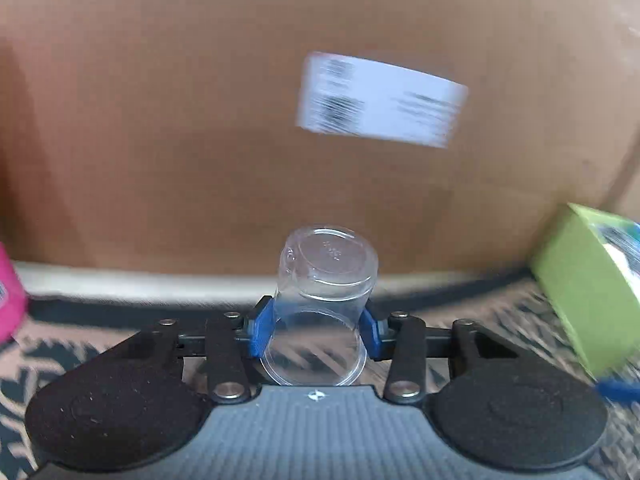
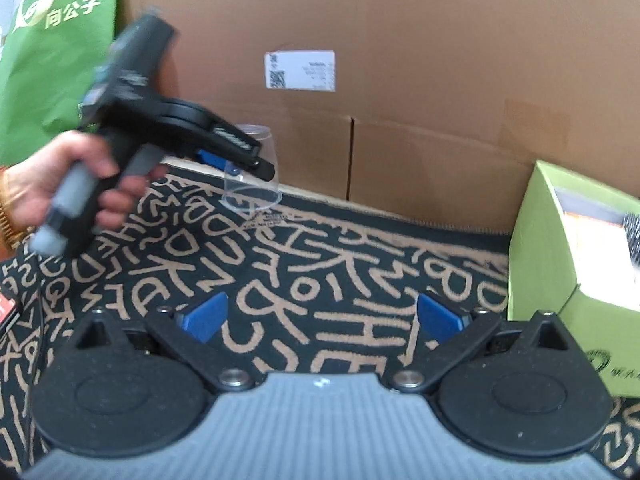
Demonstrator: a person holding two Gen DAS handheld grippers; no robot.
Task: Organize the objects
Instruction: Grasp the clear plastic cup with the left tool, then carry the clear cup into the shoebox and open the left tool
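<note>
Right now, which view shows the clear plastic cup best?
The left wrist view: the clear plastic cup sits large and inverted, clamped by the left gripper. In the right wrist view it is small, distant and partly hidden by that gripper.

One clear plastic cup [image 1: 320,308], upside down. One cardboard box [image 2: 400,80] behind it, bearing one white label [image 2: 300,71]. One green box [image 2: 560,280] right of the cup. One green bag [image 2: 52,40] and one pink object [image 1: 10,292] to its left.

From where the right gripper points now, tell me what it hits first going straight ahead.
Likely the patterned rug, since the open right gripper looks angled down at it; farther on stands the cardboard box. Depth is unclear.
</note>
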